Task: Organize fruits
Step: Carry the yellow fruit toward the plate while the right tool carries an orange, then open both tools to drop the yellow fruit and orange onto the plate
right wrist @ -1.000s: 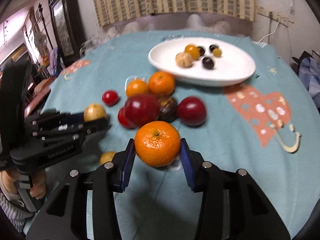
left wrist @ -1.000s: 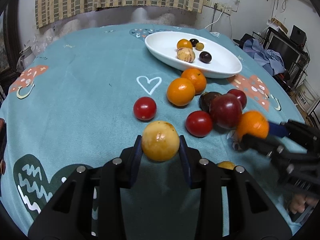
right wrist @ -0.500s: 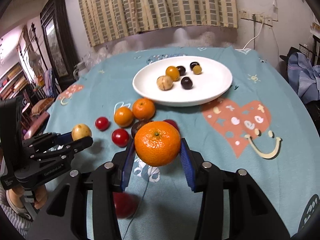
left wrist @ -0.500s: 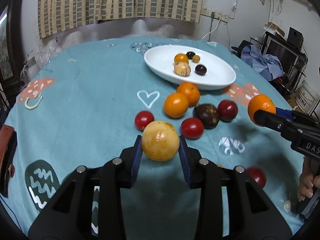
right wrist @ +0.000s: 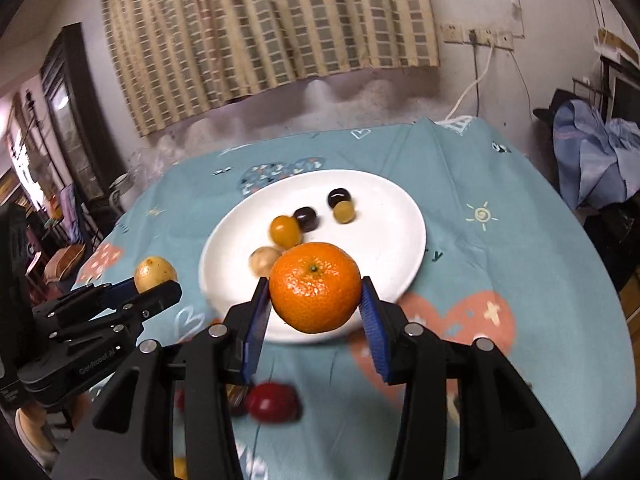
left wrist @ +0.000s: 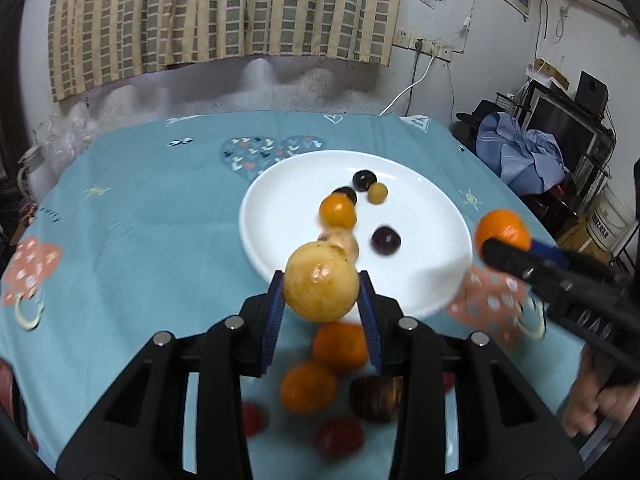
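Checked curtain (blurry), white wall.

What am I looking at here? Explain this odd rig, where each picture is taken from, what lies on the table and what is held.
No robot: a person holds a black two-finger clamp in each hand, with a camera on each looking along its fingers. One picture is from the left clamp, the other from the right. The left gripper is shut on a yellow fruit; the right gripper is shut on a mandarin. Each also shows in the other's view. Ahead, on a teal tablecloth, a white plate holds six small fruits. More oranges and red and dark fruits lie on the cloth below the clamps, blurred.
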Motion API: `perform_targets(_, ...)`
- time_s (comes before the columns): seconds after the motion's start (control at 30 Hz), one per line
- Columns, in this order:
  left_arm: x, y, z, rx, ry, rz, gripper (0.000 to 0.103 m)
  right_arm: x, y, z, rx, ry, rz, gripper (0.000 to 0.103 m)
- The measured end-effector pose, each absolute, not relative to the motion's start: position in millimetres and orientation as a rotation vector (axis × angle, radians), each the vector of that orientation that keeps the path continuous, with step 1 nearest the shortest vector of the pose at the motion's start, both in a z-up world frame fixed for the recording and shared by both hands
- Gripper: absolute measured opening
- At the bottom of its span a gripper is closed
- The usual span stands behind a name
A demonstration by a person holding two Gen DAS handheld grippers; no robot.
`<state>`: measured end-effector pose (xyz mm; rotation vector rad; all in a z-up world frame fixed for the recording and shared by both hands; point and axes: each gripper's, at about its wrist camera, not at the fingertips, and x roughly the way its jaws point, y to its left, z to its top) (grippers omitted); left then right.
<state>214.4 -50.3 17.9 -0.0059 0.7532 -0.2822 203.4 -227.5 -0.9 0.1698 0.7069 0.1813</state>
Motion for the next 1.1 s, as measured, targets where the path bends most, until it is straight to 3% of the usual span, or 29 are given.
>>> perform_targets(0.13, 250, -58, 5, -0.028, 0.790, -0.277, 0.041, 232, -228, -22, 0.214, 0.766, 0.214, 0.047)
perform_targets(0.17, 255, -58, 2, -0.035, 0.797, -0.278, 0.052, 234, -229, -24, 0.232, 0.771, 0.213, 0.063)
perform_targets(0.23, 258, -57, 1, -0.037, 0.786, -0.268, 0.057, 228, -235, -20, 0.255, 0.715, 0.199, 0.076)
perform_targets(0.43, 236, -34, 9, -0.074, 0.781, -0.242, 0.059, 193, -239, 21, 0.258, 0.599, 0.248, 0.076)
perform_targets(0.5, 216, -20, 14, -0.068, 0.760, -0.207, 0.065, 173, -237, 33, 0.257, 0.586, 0.265, 0.080)
perform_targets(0.57, 197, -6, 17, -0.064, 0.741, -0.169, 0.069, 157, -233, 38, 0.257, 0.569, 0.269, 0.091)
perform_targets(0.83, 130, 39, -14, -0.117, 0.762, -0.070, 0.071, 102, -221, 8, 0.253, 0.605, 0.288, 0.092)
perform_targets(1.1, 129, 24, -31, -0.016, 0.767, -0.076, 0.071, 99, -213, -7, 0.205, 0.646, 0.280, 0.092)
